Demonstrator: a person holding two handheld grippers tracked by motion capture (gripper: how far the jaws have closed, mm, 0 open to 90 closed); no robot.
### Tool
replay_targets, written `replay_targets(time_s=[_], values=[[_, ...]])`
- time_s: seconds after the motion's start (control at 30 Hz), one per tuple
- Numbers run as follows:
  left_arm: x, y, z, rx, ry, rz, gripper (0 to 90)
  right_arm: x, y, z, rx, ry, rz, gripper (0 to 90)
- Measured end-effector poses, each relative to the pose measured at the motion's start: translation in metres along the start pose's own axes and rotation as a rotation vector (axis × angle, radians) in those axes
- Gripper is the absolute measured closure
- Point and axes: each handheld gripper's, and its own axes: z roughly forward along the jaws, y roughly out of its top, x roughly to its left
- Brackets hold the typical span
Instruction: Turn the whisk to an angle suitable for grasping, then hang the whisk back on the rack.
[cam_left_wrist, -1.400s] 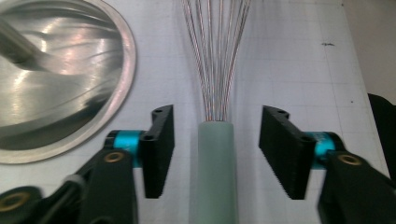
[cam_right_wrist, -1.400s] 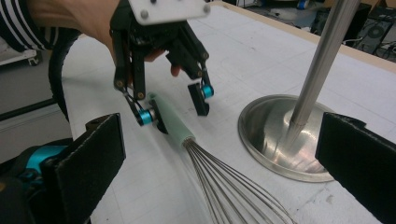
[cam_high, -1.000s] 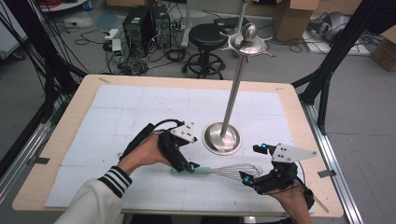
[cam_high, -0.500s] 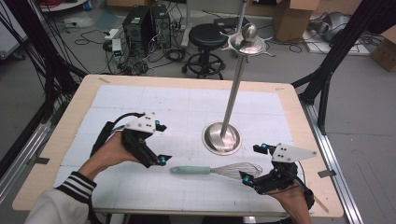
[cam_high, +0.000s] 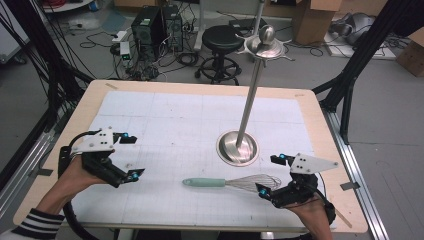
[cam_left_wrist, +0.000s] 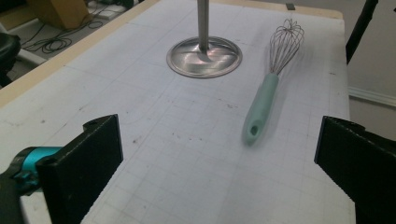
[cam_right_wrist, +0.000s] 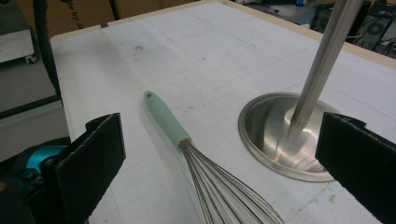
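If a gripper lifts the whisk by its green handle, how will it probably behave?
The whisk is probably light: thin wires, slim handle. The smooth handle may slip or twist. Its wire head would likely flex if pushed.

1. A whisk (cam_high: 230, 183) is lying flat on the worktop's (cam_high: 165, 115) white gridded sheet, near the front edge.
2. Its mint-green handle (cam_left_wrist: 259, 108) is pointing toward the left side in the high view, its rounded end showing a small hole.
3. Its steel wire head (cam_right_wrist: 224, 196) is pointing toward the right side, the loops fanning out from the handle's collar.
4. It is resting just in front of the stand's (cam_high: 237, 148) round steel base, apart from it.
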Motion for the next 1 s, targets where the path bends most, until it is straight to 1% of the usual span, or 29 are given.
replay_targets(time_s=[0.03, 0.13, 0.17, 0.2, 0.27, 0.33, 0.4, 0.47, 0.57, 0.7, 0.83, 0.93, 0.97, 1.0], values=[[0.000, -0.002, -0.004, -0.005, 0.015, -0.004, 1.7, 0.000, 0.000, 0.000, 0.000, -0.002, -0.004, 0.5], [0.000, -0.007, -0.015, -0.017, 0.032, -0.012, 1.7, 0.000, 0.000, -0.002, -0.001, -0.004, 0.001, 0.5], [-0.001, -0.009, -0.019, -0.026, 0.036, -0.020, 1.7, 0.000, 0.000, -0.002, -0.006, -0.007, -0.001, 0.5], [-0.001, -0.011, -0.023, -0.033, 0.038, -0.026, 1.7, 0.000, 0.000, -0.003, -0.005, -0.008, 0.002, 0.5], [-0.002, -0.016, -0.029, -0.036, 0.041, -0.024, 1.7, 0.000, 0.000, -0.004, -0.009, -0.010, 0.002, 0.5], [-0.003, -0.022, -0.031, -0.028, 0.035, -0.029, 1.7, 0.000, -0.001, -0.005, -0.009, -0.010, 0.006, 0.5], [-0.004, -0.028, -0.032, -0.035, 0.042, -0.031, 1.7, 0.000, -0.001, -0.005, -0.007, -0.013, 0.007, 0.5], [-0.005, -0.031, -0.032, -0.026, 0.041, -0.032, 1.7, 0.000, -0.002, -0.005, -0.006, -0.017, 0.007, 0.5], [-0.005, -0.031, -0.034, -0.052, 0.039, -0.034, 1.7, 0.000, -0.002, -0.005, -0.005, -0.021, 0.006, 0.5], [-0.005, -0.031, -0.034, -0.051, 0.042, -0.029, 1.7, 0.000, -0.002, -0.006, -0.006, -0.021, 0.010, 0.5], [-0.006, -0.032, -0.033, -0.062, 0.040, -0.023, 1.7, 0.000, -0.003, -0.005, -0.005, -0.021, 0.005, 0.5], [-0.007, -0.033, -0.032, -0.066, 0.048, -0.015, 1.7, 0.000, -0.002, -0.005, -0.008, -0.023, 0.005, 0.5], [-0.007, -0.034, -0.031, -0.068, 0.042, -0.013, 1.7, 0.000, -0.002, -0.005, -0.007, -0.022, 0.008, 0.5], [-0.007, -0.034, -0.031, -0.061, 0.040, -0.017, 1.7, 0.000, -0.002, -0.004, -0.005, -0.021, 0.005, 0.5]])
